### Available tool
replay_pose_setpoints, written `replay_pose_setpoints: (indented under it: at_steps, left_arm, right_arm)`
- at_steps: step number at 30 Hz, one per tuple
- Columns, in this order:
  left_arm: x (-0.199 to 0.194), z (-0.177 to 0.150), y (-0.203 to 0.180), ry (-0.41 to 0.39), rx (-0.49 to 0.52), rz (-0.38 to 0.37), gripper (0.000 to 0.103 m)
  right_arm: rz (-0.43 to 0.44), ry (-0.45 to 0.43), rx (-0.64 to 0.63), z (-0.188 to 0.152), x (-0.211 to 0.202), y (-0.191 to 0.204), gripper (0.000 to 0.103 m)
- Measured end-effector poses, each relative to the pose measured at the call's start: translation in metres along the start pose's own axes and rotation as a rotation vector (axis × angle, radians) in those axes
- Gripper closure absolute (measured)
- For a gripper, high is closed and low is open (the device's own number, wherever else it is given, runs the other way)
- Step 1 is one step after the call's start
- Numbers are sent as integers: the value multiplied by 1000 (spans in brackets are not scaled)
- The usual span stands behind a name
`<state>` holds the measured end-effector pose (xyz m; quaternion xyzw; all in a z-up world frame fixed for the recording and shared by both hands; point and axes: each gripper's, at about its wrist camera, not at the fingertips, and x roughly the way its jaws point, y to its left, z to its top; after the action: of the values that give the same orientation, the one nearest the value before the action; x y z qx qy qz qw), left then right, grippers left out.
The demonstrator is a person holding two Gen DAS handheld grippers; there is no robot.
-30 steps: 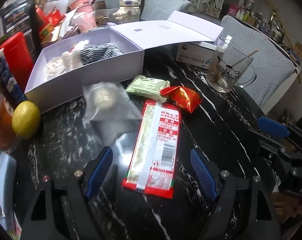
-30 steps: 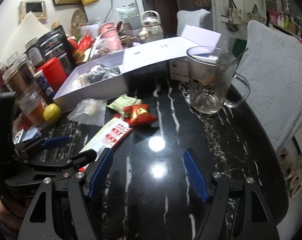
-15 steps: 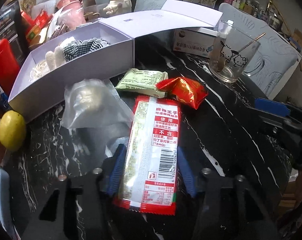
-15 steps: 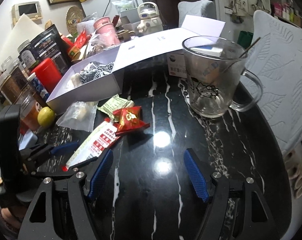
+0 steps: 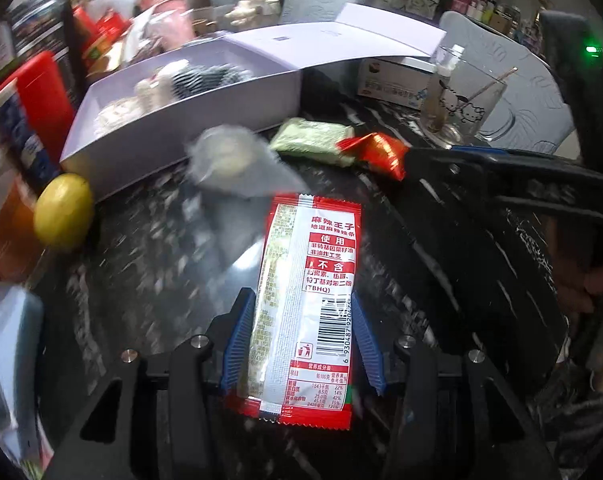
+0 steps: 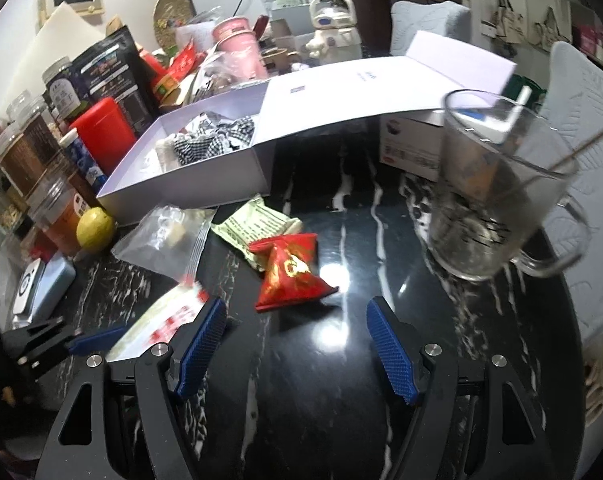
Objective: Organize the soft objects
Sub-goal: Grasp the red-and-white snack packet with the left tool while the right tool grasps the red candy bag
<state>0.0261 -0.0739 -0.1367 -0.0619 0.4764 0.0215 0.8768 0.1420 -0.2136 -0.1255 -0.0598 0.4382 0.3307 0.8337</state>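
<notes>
A long red-and-white snack packet (image 5: 309,280) lies on the black marble table, and my left gripper (image 5: 301,340) is closing on its lower half, both blue pads against its long edges. A small red packet (image 6: 291,276) sits just ahead of my right gripper (image 6: 297,344), which stands open over bare table with nothing between its fingers. Behind it lie a green packet (image 6: 257,226) and a clear zip bag (image 6: 161,236). The open lilac box (image 6: 189,188) holds checked cloth and pale soft items. In the left wrist view, the right gripper's finger (image 5: 481,160) reaches beside the red packet (image 5: 375,152).
A glass mug (image 6: 493,200) with a stick in it stands at the right, in front of a small carton. A lemon (image 6: 94,228), jars and a red canister (image 6: 101,136) crowd the left edge. The box lid (image 6: 381,84) lies open behind.
The left gripper's jaws have narrowed from wide apart onto the long packet's edges. The right gripper has moved forward and left toward the small red packet, still open.
</notes>
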Motion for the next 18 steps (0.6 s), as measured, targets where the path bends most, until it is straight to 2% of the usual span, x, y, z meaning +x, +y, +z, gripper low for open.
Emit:
replay_pose_setpoints:
  at_steps: [5,10,13,18]
  left_arm:
    - [-9,-15,24,17,-85,32,55]
    - [-14,-20,49,0,-170,88,55]
    - [-14,-18,59,-19,-189,119,55]
    - [-8,-15,65,-21,-199,119,55]
  right_arm:
    - [23,17,-32,7,14,12,29]
    - [-9,17,-65,11,26,21,29]
    - [-39,19,-83,14,33,23,29]
    - [-61,30,-87,18,43,22,32]
